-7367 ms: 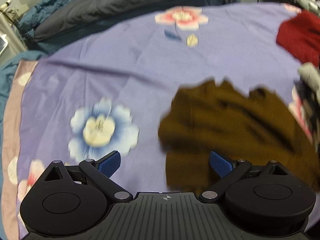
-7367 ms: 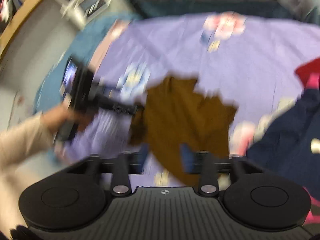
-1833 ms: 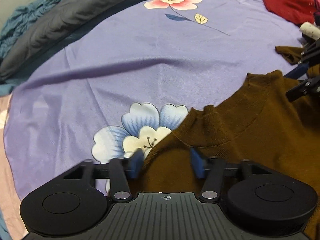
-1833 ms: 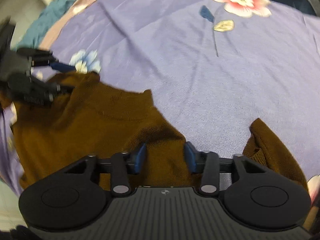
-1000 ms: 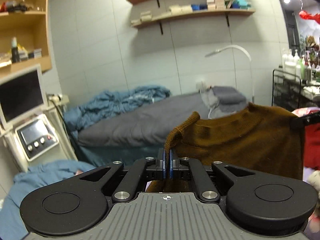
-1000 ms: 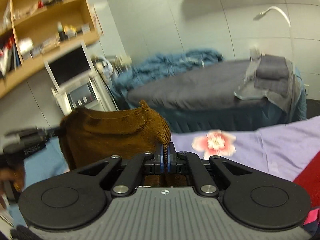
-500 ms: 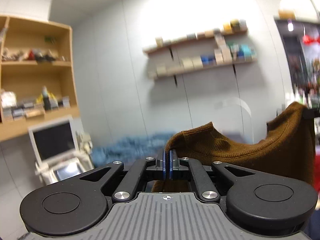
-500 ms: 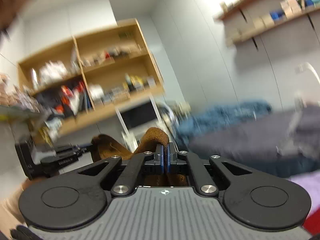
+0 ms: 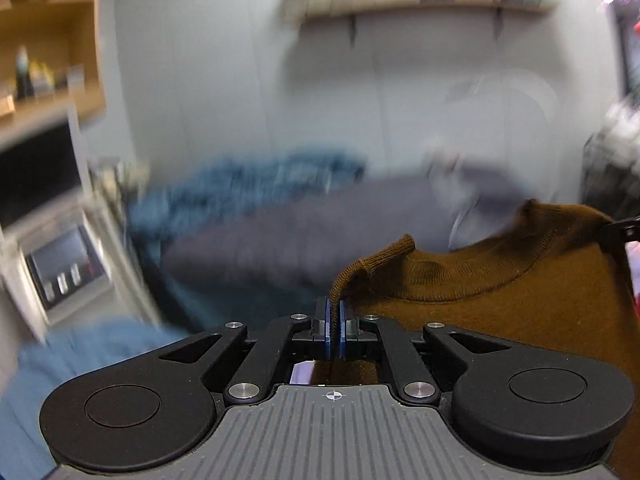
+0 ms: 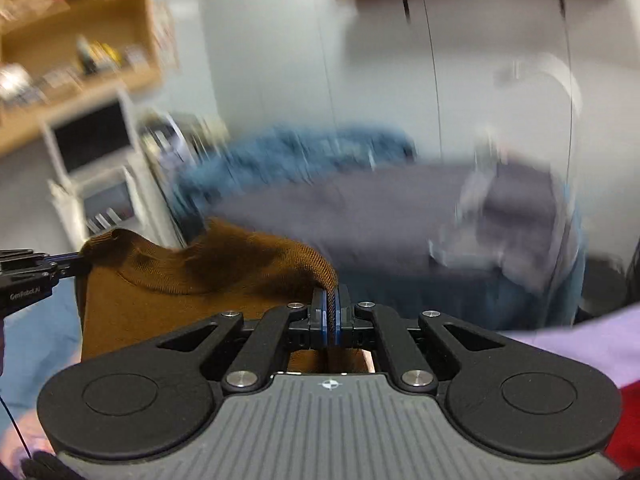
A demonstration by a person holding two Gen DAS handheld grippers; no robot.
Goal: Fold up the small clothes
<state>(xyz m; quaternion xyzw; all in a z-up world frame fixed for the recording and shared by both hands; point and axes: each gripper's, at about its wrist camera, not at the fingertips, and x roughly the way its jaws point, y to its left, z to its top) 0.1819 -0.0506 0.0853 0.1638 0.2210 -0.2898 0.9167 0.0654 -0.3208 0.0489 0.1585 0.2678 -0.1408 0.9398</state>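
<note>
A brown knit sweater hangs in the air between my two grippers, neckline up. My left gripper is shut on its left shoulder edge. My right gripper is shut on the other shoulder of the sweater. The right gripper's tip shows at the far right of the left wrist view. The left gripper shows at the far left of the right wrist view, pinching the cloth. The sweater's lower part is hidden behind the gripper bodies.
Behind are a grey-covered bed with a blue blanket, a white machine with a screen, wooden shelves and a wall shelf. The purple sheet and a red garment show at lower right. The background is blurred.
Both grippers have tilted down from the ceiling-and-wall view towards the bed, still holding the sweater stretched between them. The view is motion blurred.
</note>
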